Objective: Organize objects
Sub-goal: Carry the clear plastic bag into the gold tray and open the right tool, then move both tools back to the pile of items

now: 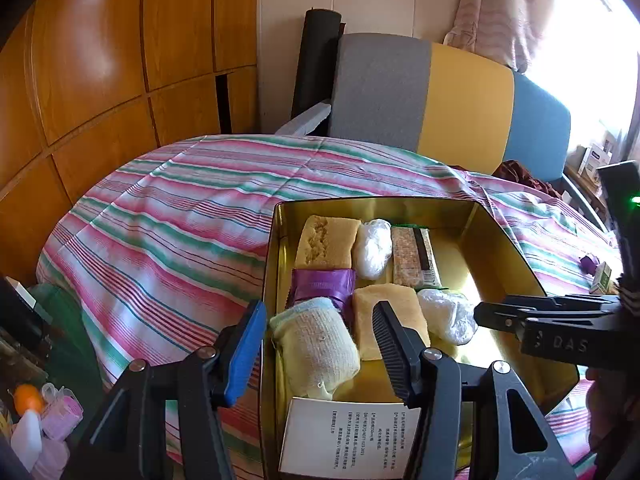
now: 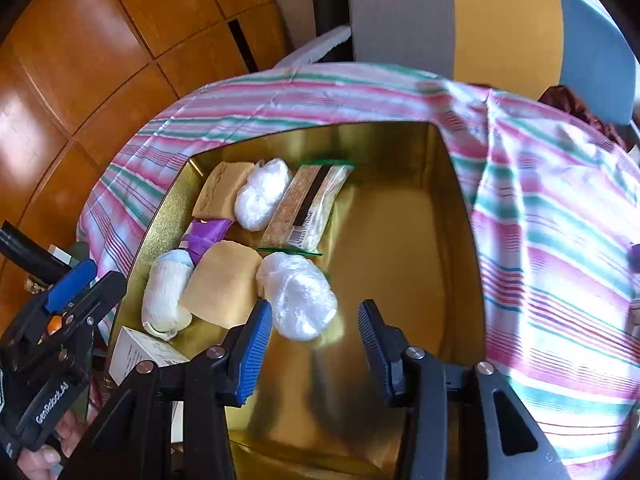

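Observation:
A gold tin [image 1: 504, 240] [image 2: 460, 200] sits on a striped cloth. Its left half holds two yellow sponge blocks [image 1: 332, 244] [image 2: 224, 280], two white plastic-wrapped balls [image 1: 446, 316] [image 2: 300, 296], a grain bar [image 1: 412, 256] [image 2: 304, 204], a purple packet [image 1: 320, 288], a cream cloth roll [image 1: 316, 348] [image 2: 166, 292] and a white printed box [image 1: 348, 440] [image 2: 136, 352]. My left gripper [image 1: 318, 320] [image 2: 98, 274] hovers open astride the tin's left wall, above the roll. My right gripper [image 2: 316, 312] [image 1: 480, 314] is open and holds nothing, close beside the nearer ball.
The tin's right half is bare gold floor [image 2: 392, 240]. A small purple thing [image 1: 588, 262] and a green carton [image 1: 602, 278] lie on the cloth to the right. A grey, yellow and blue chair [image 1: 460, 100] stands behind; wooden cabinets [image 1: 100, 60] on the left. Bottles [image 1: 28, 420] sit low left.

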The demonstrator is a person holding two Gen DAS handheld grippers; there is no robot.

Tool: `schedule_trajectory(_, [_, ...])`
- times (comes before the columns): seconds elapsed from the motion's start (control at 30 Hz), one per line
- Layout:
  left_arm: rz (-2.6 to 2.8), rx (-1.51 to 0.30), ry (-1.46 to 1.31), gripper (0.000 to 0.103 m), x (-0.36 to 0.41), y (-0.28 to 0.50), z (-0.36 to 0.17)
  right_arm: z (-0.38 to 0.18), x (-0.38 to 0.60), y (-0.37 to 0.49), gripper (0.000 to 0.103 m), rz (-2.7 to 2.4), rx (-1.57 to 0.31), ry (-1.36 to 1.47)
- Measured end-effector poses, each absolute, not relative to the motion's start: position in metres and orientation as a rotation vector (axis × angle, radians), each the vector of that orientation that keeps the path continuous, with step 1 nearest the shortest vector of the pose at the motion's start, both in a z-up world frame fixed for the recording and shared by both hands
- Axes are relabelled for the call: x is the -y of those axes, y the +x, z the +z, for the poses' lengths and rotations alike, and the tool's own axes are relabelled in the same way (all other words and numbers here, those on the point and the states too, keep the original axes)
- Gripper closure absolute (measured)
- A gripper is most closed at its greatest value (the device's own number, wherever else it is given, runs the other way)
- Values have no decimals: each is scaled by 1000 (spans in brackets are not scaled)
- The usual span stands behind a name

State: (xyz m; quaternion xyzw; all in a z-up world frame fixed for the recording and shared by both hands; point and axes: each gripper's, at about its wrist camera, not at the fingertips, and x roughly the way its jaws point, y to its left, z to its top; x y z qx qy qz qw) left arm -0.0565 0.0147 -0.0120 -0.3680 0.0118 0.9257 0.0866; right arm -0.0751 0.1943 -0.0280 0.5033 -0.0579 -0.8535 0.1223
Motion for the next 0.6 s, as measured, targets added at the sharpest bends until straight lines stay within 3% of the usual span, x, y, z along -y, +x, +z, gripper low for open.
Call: schedule_trajectory(0.6, [2724,-82,-1066,46,-32,-45,-6,-5,-255,-34,58,-2656,269,1403])
